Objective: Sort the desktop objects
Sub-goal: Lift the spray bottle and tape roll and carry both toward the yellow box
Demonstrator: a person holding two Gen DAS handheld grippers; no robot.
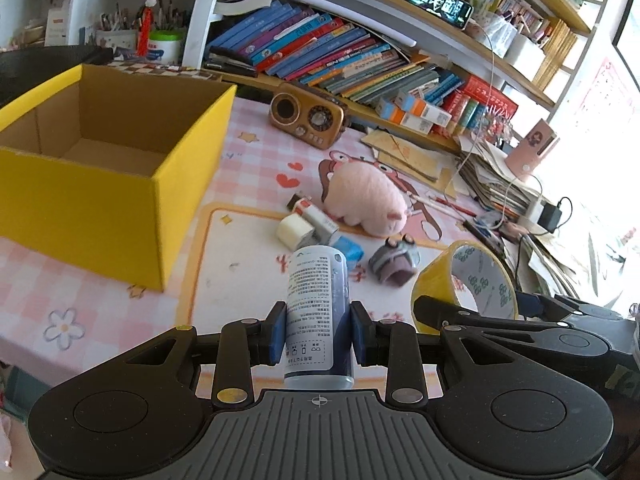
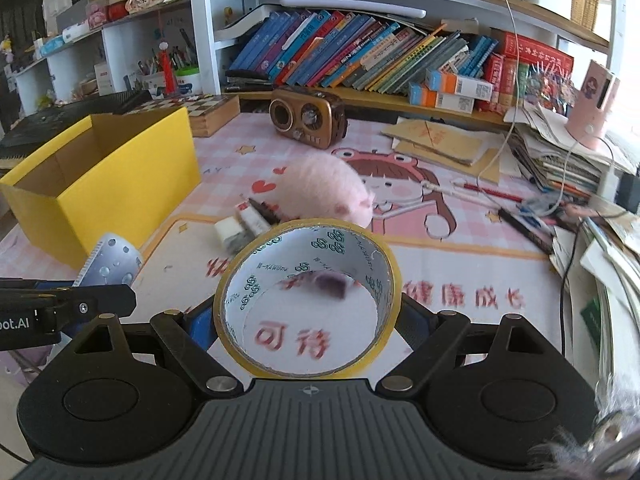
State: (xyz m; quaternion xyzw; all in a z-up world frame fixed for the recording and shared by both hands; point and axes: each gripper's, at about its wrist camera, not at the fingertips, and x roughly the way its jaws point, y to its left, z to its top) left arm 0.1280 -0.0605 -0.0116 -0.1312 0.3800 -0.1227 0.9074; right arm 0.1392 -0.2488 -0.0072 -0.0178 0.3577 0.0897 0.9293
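Fingers (image 1: 279, 330) of my left gripper (image 1: 318, 332) press both sides of one blue-and-white spray can (image 1: 316, 312), held upright above the worktop (image 1: 248, 168). My right gripper (image 2: 308, 312) holds one yellow tape roll (image 2: 307, 300) around its outer wall; its fingers are mostly hidden behind the roll, so only dark slivers show at either side.

One yellow box (image 1: 100, 184) stands open at the left, its interior bare cardboard as far as I can see. Loose on the worktop I count one pink plush pig (image 1: 366, 204), one white eraser block (image 1: 294, 232), one white tube (image 1: 316, 216) just beside it, one small grey-purple toy (image 1: 394, 262), and a light blue item partly hidden behind the can. One brown retro radio (image 1: 308, 120) sits near the bookshelf.

Open room lies between the box and the loose things; the right edge is crowded with stacked papers and cables. Through the roll's hole, the toy and printed characters look blurred.
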